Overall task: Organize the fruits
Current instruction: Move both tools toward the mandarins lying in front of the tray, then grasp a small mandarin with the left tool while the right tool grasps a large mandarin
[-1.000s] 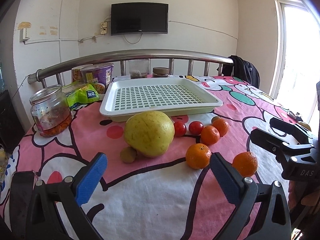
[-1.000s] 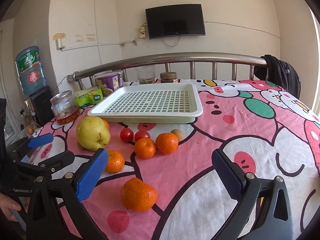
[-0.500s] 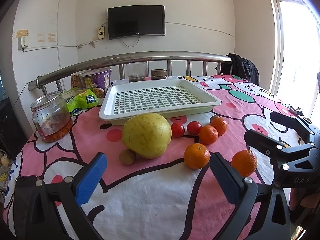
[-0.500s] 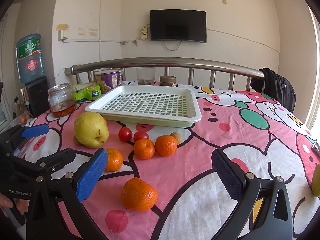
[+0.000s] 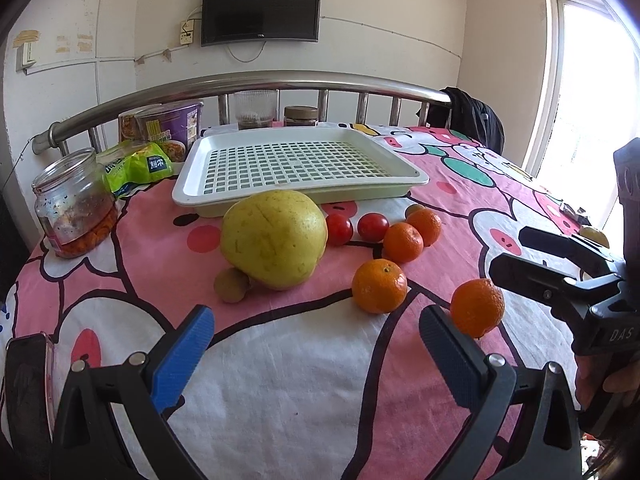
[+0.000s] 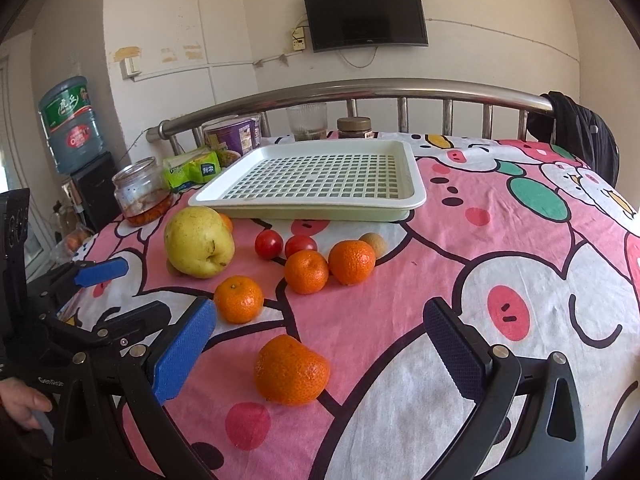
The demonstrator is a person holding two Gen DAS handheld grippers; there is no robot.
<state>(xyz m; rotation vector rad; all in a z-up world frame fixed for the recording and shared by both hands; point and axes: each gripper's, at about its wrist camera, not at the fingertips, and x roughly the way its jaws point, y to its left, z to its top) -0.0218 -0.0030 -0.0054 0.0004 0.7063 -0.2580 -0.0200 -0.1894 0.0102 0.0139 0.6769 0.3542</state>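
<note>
- Orange mandarin (image 6: pixel 292 370) is lying nearest my wide-open right gripper (image 6: pixel 320 344), well short of the empty tray (image 6: pixel 416 196).
- I'm centring both pads before closing gently.
- Left gripper (image 5: pixel 316 348) is hovering open, empty.

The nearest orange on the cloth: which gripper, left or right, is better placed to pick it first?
Probably the right. In its wrist view the nearest orange lies between the open fingers of the right gripper. For the open left gripper, it sits off beyond the right finger.
</note>
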